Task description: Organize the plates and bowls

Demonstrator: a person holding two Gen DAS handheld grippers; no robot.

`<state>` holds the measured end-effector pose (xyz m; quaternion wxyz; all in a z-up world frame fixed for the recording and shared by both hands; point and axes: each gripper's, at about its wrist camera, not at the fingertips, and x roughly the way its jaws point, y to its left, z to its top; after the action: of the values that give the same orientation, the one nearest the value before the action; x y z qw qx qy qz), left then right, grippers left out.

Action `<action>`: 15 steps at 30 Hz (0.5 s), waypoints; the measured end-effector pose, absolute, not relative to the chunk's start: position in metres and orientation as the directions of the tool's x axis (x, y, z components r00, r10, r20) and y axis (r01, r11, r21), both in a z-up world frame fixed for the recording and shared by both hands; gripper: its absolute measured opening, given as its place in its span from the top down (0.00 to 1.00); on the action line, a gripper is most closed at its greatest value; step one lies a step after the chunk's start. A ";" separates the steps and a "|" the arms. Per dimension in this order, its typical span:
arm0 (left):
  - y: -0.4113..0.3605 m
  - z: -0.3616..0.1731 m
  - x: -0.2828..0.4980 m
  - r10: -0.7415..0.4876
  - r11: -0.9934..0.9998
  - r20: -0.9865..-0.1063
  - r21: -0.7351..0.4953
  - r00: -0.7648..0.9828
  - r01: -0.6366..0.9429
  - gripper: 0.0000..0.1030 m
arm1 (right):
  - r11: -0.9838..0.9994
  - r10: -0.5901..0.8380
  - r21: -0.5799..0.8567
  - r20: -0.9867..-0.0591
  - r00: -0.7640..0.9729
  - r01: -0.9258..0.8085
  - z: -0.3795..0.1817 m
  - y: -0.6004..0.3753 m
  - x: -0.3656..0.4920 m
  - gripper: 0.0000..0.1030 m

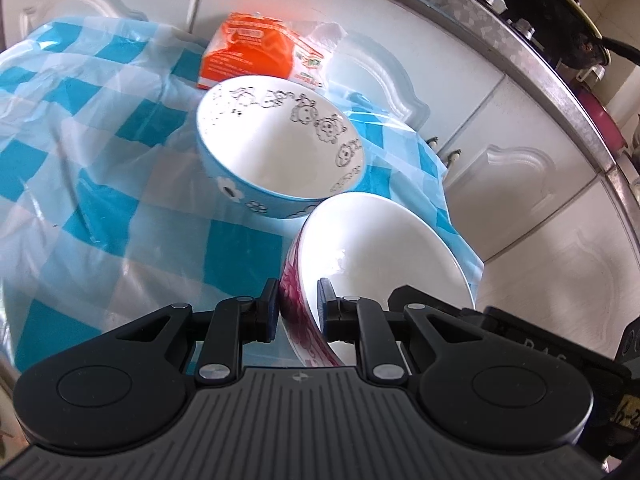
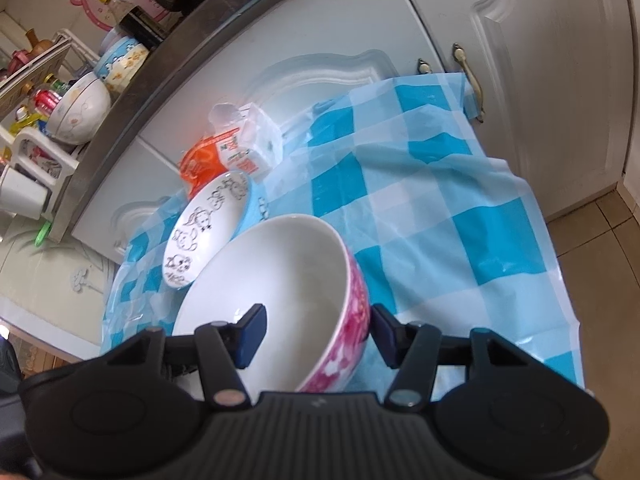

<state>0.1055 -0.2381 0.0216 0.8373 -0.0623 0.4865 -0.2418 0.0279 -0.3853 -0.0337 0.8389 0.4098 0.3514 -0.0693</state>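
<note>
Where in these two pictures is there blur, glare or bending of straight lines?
Left wrist view: the counter edge bends into an arc; the blue bowl is slightly soft. Right wrist view: the shelf at the left is blurred; the tablecloth shines with glare.

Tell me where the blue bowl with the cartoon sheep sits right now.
The blue bowl sits on the checked tablecloth, just behind the pink-patterned bowl and in front of the orange packet; in the right wrist view it lies left of the pink one.
</note>
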 end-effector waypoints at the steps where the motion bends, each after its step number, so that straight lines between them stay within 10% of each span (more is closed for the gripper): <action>1: -0.235 0.022 0.105 -0.465 0.877 -0.784 -0.341 0.412 0.339 0.84 | 0.659 0.176 0.637 -0.647 0.742 0.399 -0.032 -0.382 0.028 0.45; 15: -0.201 0.033 0.088 -0.438 0.892 -0.794 -0.327 0.422 0.312 0.84 | 0.662 0.262 0.665 -0.637 0.725 0.345 -0.026 -0.358 0.016 0.47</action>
<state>0.0880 -0.2007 0.0332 0.8408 -0.0646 0.4891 -0.2229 0.0164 -0.3577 -0.0256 0.8333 0.4103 0.3697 -0.0249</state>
